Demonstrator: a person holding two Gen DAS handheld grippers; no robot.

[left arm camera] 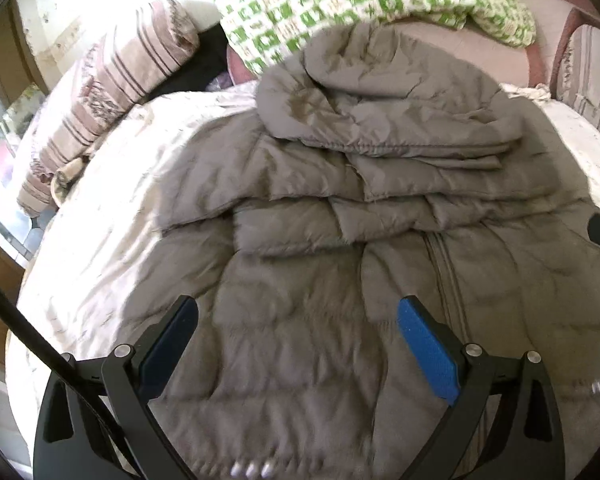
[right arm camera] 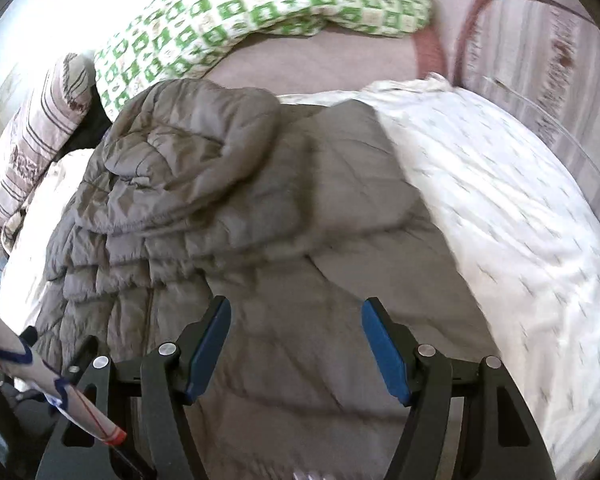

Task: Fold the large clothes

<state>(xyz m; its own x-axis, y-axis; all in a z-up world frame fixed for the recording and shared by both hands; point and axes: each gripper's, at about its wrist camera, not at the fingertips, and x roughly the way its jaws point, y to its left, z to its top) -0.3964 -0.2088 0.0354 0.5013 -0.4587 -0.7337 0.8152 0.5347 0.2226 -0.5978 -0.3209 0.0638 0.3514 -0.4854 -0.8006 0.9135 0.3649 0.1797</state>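
A grey-brown quilted puffer jacket (left arm camera: pixel 300 248) lies spread on a white bed sheet (left arm camera: pixel 112 216), hood (left arm camera: pixel 364 96) at the far end, sleeves folded across its chest, zipper (left arm camera: pixel 448 280) running toward me. My left gripper (left arm camera: pixel 298 312) is open and empty above the jacket's lower left part. The jacket also shows in the right wrist view (right arm camera: pixel 284 216), with the hood (right arm camera: pixel 188 136) at the far left. My right gripper (right arm camera: pixel 296 312) is open and empty above the jacket's lower right part.
A green-and-white patterned blanket (left arm camera: pixel 360 4) lies beyond the hood. A striped pillow (left arm camera: pixel 112 92) lies at the far left and another (right arm camera: pixel 540 64) at the right. White sheet (right arm camera: pixel 500 208) shows right of the jacket. A patterned sleeve (right arm camera: pixel 48 388) crosses the lower left.
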